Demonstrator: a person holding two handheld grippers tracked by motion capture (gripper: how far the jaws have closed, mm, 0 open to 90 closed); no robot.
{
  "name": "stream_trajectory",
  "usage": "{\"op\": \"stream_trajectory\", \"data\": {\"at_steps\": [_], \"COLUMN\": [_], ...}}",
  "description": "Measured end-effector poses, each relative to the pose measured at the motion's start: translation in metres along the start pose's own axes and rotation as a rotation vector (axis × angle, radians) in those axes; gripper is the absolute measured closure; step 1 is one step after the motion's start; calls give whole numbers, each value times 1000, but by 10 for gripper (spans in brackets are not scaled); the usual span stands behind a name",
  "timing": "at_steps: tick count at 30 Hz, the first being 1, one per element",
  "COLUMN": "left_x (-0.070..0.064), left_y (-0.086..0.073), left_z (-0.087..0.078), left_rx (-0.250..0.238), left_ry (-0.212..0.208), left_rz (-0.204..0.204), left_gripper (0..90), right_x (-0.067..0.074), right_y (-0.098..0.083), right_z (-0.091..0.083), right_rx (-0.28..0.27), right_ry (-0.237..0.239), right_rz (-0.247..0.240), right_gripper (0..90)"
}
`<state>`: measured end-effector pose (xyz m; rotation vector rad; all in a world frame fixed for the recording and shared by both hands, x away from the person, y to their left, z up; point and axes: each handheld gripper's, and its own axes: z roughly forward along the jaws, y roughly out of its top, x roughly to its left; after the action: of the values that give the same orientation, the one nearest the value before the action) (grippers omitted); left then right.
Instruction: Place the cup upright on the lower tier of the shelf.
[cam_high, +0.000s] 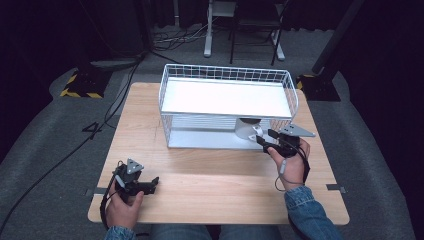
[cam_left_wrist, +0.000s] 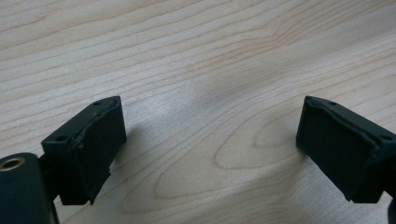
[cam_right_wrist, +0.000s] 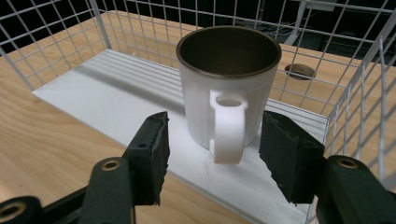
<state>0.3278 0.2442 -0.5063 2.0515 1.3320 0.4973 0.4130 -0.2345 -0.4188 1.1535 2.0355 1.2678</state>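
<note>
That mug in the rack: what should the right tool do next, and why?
Probably ease forward a little, then close. The right tool is open, its jaws either side of the mug's handle but short of it, not touching.

A glossy white ceramic-looking mug (cam_right_wrist: 229, 105) with a dark, satiny interior stands on a matt white shelf (cam_right_wrist: 140, 91) inside a white-coated wire rack (cam_high: 227, 75); the table (cam_left_wrist: 196, 56) is pale, smooth-grained wood, the jaws matt black.
</note>
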Motion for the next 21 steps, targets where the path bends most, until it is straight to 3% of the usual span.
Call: {"op": "stream_trajectory", "data": {"at_steps": [10, 21], "left_x": [0, 0], "left_y": [0, 1], "left_z": [0, 1], "left_rx": [0, 0], "left_ry": [0, 1], "left_rz": [0, -5], "left_gripper": [87, 85], "right_x": [-4, -17], "right_y": [-9, -29], "right_z": [-30, -61], "right_rx": [27, 61], "right_ry": [43, 44], "right_rz": [2, 17], "right_gripper": [374, 294]}}
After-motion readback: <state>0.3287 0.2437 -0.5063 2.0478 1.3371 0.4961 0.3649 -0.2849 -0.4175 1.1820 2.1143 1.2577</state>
